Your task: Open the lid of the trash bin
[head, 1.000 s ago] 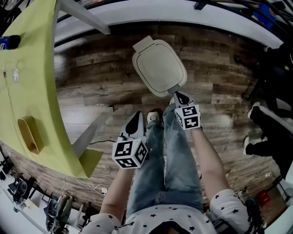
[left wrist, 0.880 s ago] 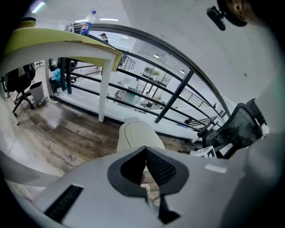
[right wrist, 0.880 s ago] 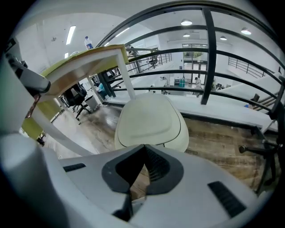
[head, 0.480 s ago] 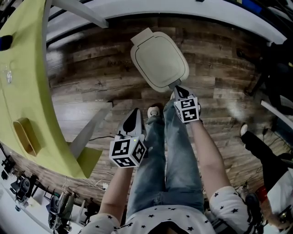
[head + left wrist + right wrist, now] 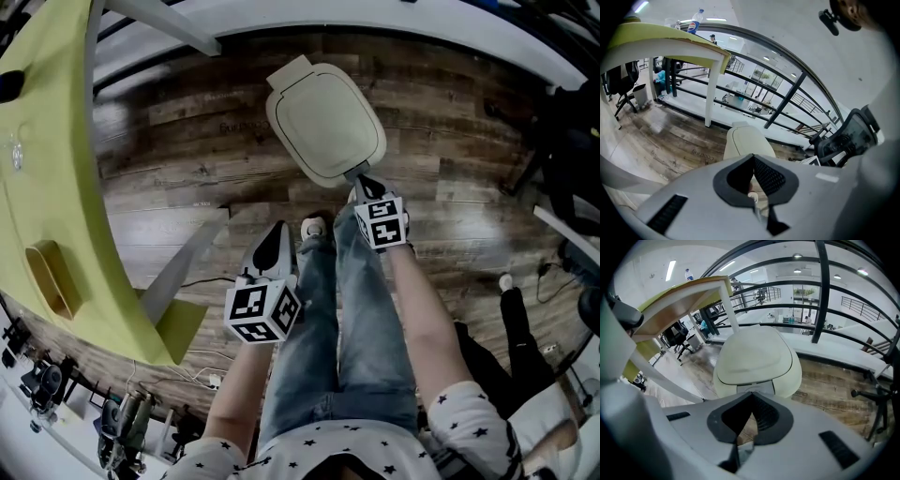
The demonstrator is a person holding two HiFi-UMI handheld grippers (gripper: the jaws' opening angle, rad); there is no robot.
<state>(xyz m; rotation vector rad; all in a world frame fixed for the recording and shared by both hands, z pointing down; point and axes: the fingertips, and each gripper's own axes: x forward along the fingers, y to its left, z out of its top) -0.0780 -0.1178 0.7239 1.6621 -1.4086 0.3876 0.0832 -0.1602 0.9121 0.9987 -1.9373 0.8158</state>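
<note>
A cream trash bin [image 5: 325, 122] stands on the wooden floor with its lid down; it also fills the middle of the right gripper view [image 5: 757, 362]. My right gripper [image 5: 364, 182] is shut and empty, its tip close to the bin's front edge, just before the grey front tab [image 5: 757, 388]. My left gripper [image 5: 278, 229] hangs lower and to the left, above my knee, shut on nothing. In the left gripper view the bin [image 5: 745, 143] lies beyond the closed jaws [image 5: 753, 157]. Whether the right tip touches the bin I cannot tell.
A yellow-green table [image 5: 47, 150] with a white leg [image 5: 183, 267] runs along the left. My jeans legs and a shoe [image 5: 312, 228] are under the grippers. A black chair base [image 5: 553, 122] and another person's legs [image 5: 514, 323] are at the right. A railing [image 5: 820, 291] stands behind the bin.
The view has shifted slightly and both grippers have crept a little toward the bin. The bystander's legs at the right have moved lower in the picture. The lid stays down.
</note>
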